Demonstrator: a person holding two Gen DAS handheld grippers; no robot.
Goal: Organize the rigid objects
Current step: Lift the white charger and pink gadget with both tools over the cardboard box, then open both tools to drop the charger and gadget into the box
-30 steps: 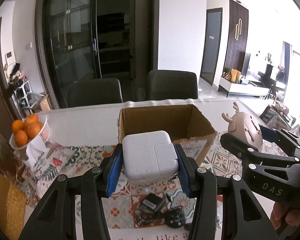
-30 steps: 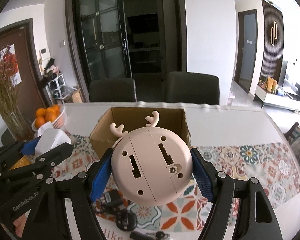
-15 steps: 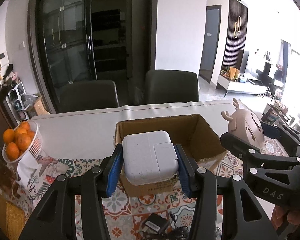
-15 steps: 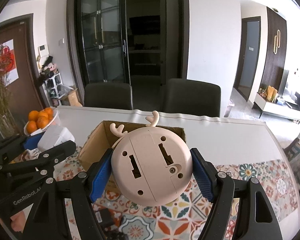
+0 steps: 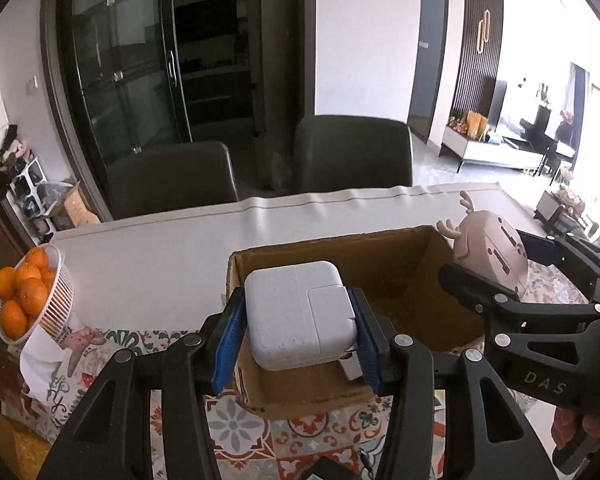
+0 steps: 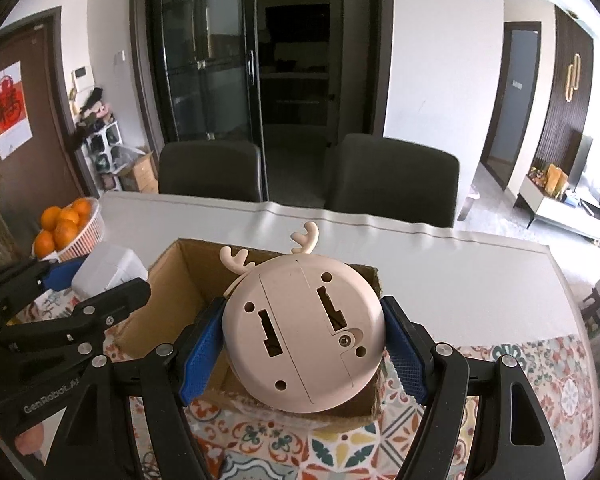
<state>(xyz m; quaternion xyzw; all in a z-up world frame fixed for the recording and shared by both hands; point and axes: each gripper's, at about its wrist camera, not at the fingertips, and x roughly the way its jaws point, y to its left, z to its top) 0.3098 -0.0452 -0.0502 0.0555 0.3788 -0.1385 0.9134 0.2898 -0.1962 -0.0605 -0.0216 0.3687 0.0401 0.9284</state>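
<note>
A white square plastic power adapter (image 5: 300, 314) sits clamped between the blue pads of the left gripper (image 5: 298, 334), poised over the near-left corner of an open brown cardboard box (image 5: 412, 248), while a round pale-pink plastic gadget with small antlers (image 6: 304, 330), its flat underside facing the lens, is pinched between the blue pads of the right gripper (image 6: 304, 346) above the same box's near-right side. Both grippers are closed on their loads and point steeply down toward the opening. The likeliest mishap from here, on this evidence, is a collision: the two tools crowd one small box, and the pink gadget spans much of its width, so letting go of both together could knock one item against the other or leave the gadget perched on the rim. A release too far back would drop the adapter on the patterned tablecloth (image 5: 236, 424) in front of the box. The box interior, where visible in the left wrist view, appears empty, though the held items hide part of its floor. At the table's left edge a white openwork basket (image 5: 56, 308) holds a heap of oranges (image 5: 22, 290); dark cabled items lying on the cloth nearest the camera have yet to be boxed.
</note>
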